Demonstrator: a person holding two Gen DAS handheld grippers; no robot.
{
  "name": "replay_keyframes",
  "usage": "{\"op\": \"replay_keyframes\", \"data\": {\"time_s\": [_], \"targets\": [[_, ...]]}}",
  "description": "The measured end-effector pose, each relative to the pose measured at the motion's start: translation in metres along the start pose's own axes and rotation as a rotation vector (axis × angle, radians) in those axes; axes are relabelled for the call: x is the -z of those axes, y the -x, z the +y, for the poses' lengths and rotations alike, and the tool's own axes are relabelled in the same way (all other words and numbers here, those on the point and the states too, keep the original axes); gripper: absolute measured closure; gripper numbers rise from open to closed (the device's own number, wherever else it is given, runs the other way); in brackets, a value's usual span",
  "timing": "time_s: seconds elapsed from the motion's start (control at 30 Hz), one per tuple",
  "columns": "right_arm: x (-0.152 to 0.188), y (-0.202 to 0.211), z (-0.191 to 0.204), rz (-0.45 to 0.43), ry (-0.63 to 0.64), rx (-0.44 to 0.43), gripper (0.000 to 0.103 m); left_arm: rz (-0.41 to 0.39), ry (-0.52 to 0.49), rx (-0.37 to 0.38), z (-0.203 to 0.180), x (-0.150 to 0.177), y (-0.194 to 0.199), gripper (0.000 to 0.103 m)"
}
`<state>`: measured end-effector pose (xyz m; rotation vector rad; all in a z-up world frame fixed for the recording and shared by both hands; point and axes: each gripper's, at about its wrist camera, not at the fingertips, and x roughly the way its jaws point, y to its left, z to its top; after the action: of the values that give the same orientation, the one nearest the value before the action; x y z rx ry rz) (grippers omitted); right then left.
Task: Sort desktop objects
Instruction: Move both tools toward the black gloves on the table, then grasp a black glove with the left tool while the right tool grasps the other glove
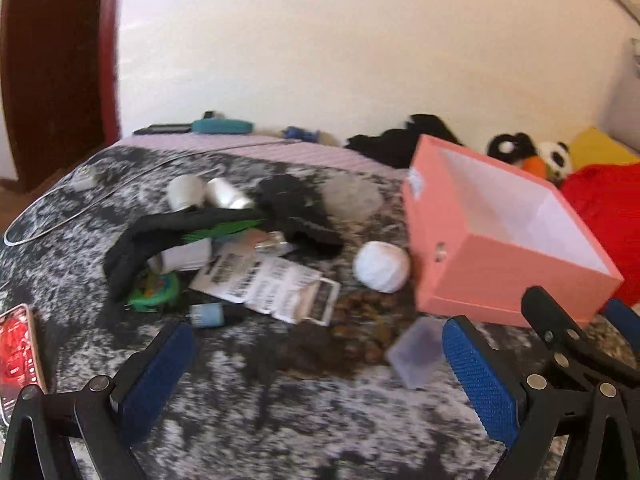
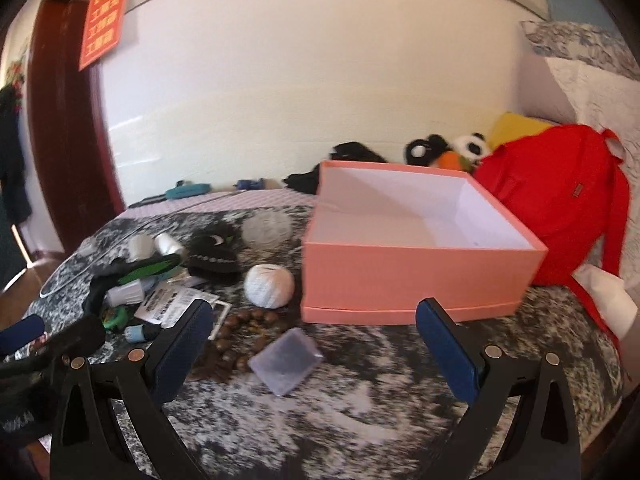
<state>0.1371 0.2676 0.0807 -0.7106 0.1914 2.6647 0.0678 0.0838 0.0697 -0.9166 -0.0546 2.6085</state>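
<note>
An empty pink box point(image 2: 416, 276) point(image 1: 500, 264) sits open on the mottled black-and-white cover point(image 2: 340, 408). Left of it lies a heap: a white yarn ball point(image 2: 269, 285) point(image 1: 382, 266), brown beads point(image 2: 240, 330) point(image 1: 360, 320), a clear plastic case point(image 2: 286, 360) point(image 1: 418, 354), paper labels point(image 1: 264, 280), white bottles point(image 1: 208, 194), a black plush toy point(image 2: 214, 252) and a black cloth point(image 1: 160, 236). My left gripper point(image 1: 316, 364) hangs open above the near cover. My right gripper point(image 2: 314, 344) is open too, with the plastic case between and beyond its fingers. Neither holds anything.
A phone point(image 1: 18, 352) lies at the left edge. A red backpack point(image 2: 560, 200), panda plush point(image 2: 468, 146) and yellow cushion point(image 2: 516, 128) crowd behind the box. A white cable point(image 1: 52, 216) trails far left. The right gripper's fingers point(image 1: 560, 320) show beside the box.
</note>
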Motion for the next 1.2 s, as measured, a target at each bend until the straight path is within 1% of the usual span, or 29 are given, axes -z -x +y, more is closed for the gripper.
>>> {"op": "replay_keyframes", "data": {"time_s": [0.13, 0.27, 0.37, 0.4, 0.47, 0.5, 0.53, 0.6, 0.63, 0.67, 0.77, 0.9, 1.03, 1.2], "targets": [[0.0, 0.005, -0.016, -0.004, -0.015, 0.028, 0.0, 0.0, -0.012, 0.017, -0.015, -0.001, 0.004, 0.001], [0.003, -0.002, -0.017, 0.013, -0.014, 0.026, 0.0, -0.011, -0.003, -0.002, -0.008, -0.005, 0.006, 0.001], [0.003, -0.016, -0.006, 0.052, -0.009, -0.02, 0.0, 0.002, 0.013, -0.057, 0.018, -0.015, -0.003, 0.001], [0.002, -0.022, 0.002, 0.082, -0.002, -0.055, 0.0, 0.006, 0.017, -0.078, 0.029, -0.019, -0.007, 0.001], [-0.005, -0.03, 0.021, 0.101, 0.024, -0.146, 0.0, 0.034, 0.02, -0.145, 0.058, -0.027, -0.022, 0.001], [-0.007, -0.033, 0.033, 0.089, 0.052, -0.173, 0.0, 0.049, 0.039, -0.133, 0.072, -0.032, -0.03, 0.001], [-0.009, -0.036, 0.044, 0.078, 0.085, -0.182, 0.0, 0.058, 0.055, -0.127, 0.084, -0.036, -0.038, 0.001], [-0.014, -0.046, 0.067, 0.078, 0.133, -0.205, 0.0, 0.064, 0.064, -0.152, 0.106, -0.04, -0.055, 0.001], [-0.017, -0.055, 0.08, 0.079, 0.15, -0.229, 0.0, 0.077, 0.073, -0.158, 0.117, -0.042, -0.065, 0.001], [-0.019, -0.064, 0.091, 0.085, 0.162, -0.238, 0.0, 0.095, 0.094, -0.142, 0.129, -0.043, -0.078, 0.001], [-0.023, -0.099, 0.116, 0.124, 0.196, -0.224, 0.001, 0.124, 0.101, -0.14, 0.143, -0.048, -0.104, 0.001], [-0.024, -0.145, 0.133, 0.186, 0.243, -0.215, 0.003, 0.141, 0.051, -0.156, 0.141, -0.057, -0.135, 0.001], [-0.026, -0.191, 0.151, 0.247, 0.29, -0.205, 0.011, 0.185, 0.004, -0.175, 0.142, -0.06, -0.17, 0.001], [-0.027, -0.249, 0.172, 0.324, 0.348, -0.193, 0.011, 0.248, 0.01, -0.186, 0.153, -0.056, -0.203, 0.001]]}}
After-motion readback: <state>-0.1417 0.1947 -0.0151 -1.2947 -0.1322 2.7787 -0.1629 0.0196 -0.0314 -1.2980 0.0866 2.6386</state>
